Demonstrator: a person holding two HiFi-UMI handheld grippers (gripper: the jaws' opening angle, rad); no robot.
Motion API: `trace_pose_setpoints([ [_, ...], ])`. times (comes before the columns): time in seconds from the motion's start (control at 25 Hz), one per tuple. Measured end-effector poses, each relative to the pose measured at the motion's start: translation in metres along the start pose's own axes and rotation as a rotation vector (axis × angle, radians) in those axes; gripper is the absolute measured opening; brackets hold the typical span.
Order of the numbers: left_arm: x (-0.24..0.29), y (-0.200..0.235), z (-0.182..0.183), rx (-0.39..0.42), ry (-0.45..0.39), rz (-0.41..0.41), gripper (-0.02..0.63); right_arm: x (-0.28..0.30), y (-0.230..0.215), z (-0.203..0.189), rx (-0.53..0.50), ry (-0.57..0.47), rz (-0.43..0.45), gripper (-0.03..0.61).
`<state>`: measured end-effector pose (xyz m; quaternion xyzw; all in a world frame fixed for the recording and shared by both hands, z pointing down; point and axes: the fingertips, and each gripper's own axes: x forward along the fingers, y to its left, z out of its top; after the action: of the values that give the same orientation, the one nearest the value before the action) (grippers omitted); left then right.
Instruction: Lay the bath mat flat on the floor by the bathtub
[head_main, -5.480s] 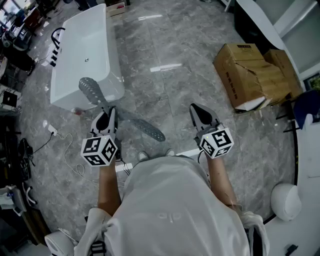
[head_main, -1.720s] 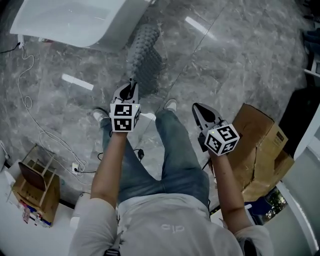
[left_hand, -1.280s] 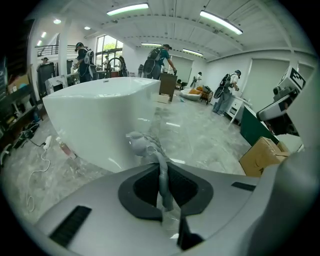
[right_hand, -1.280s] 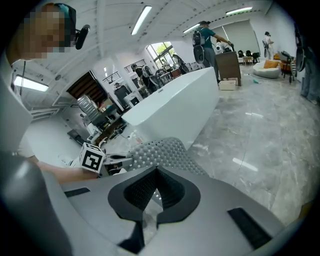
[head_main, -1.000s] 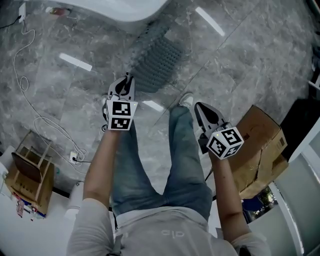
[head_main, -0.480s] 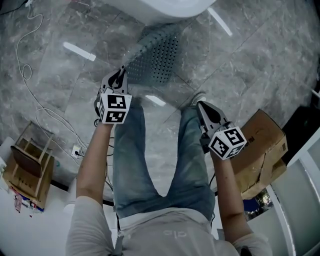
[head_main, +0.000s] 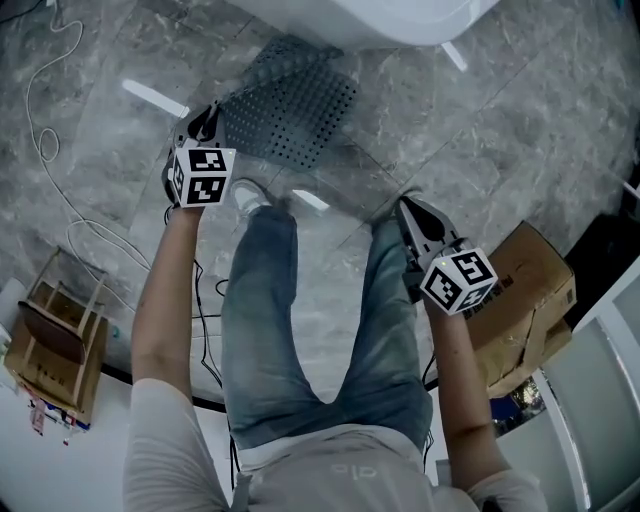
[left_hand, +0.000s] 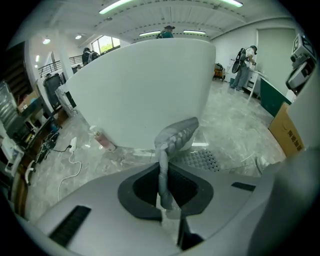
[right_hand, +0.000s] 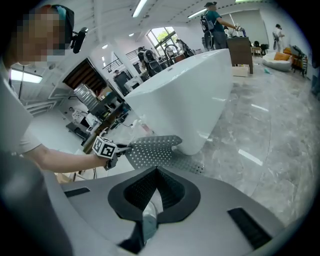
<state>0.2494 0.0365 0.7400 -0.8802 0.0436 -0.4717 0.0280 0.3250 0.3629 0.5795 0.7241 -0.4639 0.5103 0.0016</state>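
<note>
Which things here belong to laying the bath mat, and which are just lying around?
Job: bath mat, bathtub, left gripper gripping the mat's edge.
Lying about: cardboard box, wooden rack, bottle.

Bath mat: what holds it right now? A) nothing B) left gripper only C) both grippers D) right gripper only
B: the left gripper has its jaws pinched on the bath mat; the right gripper is shut on nothing, apart from it.

Grey marble floor (head_main: 520, 120), cardboard box (head_main: 535, 290), ceiling striplights (left_hand: 117, 6)
</note>
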Motion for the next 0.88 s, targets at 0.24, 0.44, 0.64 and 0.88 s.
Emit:
trace_pose_setpoints([
  [0.24,0.037,0.055,-0.028,0.063,0.037,0.028,0.038,0.037,0.012,-0.002,0.013,-0.008,-0.020,0.025],
  [0.44,0.072,0.110,-0.057,0.089,0.087,0.042,0.043,0.065,0.019,-0.012,0.034,-0.003,-0.033,0.025],
  [0.64,0.096,0.145,-0.065,0.181,0.092,0.058,0.058,0.085,0.029,-0.022,0.045,-0.002,-0.043,0.025],
  [0.88,0.121,0.191,-0.083,-0.044,0.157,0.092,0.115,0.107,0.042,-0.025,0.045,0.006,-0.047,0.025],
])
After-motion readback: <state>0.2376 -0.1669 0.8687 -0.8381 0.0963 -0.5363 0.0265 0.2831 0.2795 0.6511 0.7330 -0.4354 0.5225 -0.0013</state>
